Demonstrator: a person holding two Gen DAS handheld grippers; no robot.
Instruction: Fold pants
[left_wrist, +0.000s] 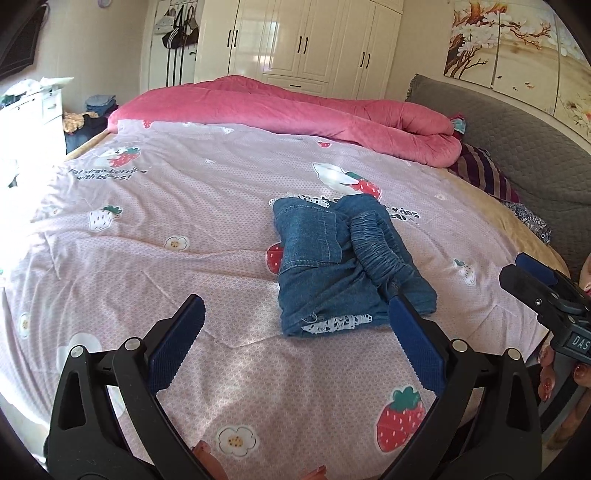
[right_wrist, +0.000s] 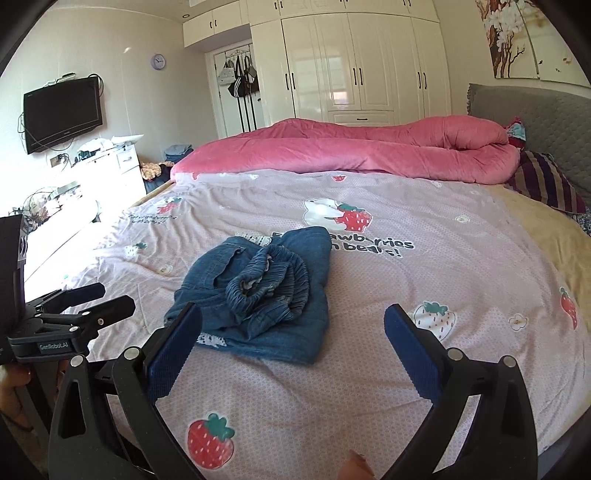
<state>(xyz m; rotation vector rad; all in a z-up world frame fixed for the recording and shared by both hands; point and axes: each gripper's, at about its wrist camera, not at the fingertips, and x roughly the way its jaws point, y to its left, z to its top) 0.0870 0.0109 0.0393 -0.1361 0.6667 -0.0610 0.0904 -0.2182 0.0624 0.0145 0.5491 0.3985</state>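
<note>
The blue denim pants (left_wrist: 343, 262) lie folded into a small bundle on the pink strawberry bedspread (left_wrist: 166, 206), elastic waistband on top. They also show in the right wrist view (right_wrist: 258, 295). My left gripper (left_wrist: 295, 325) is open and empty, just in front of the bundle, its right fingertip near the bundle's near corner. My right gripper (right_wrist: 291, 325) is open and empty, in front of the bundle, its left fingertip at the bundle's near left edge. The right gripper also shows at the right edge of the left wrist view (left_wrist: 543, 291), and the left gripper at the left of the right wrist view (right_wrist: 85, 299).
A rolled pink duvet (right_wrist: 369, 151) lies across the far side of the bed. A grey headboard (left_wrist: 517, 136) and a striped pillow (right_wrist: 546, 181) are at the right. White wardrobes (right_wrist: 351, 62) stand behind. A white dresser (right_wrist: 110, 166) and a wall TV (right_wrist: 62, 110) are at the left.
</note>
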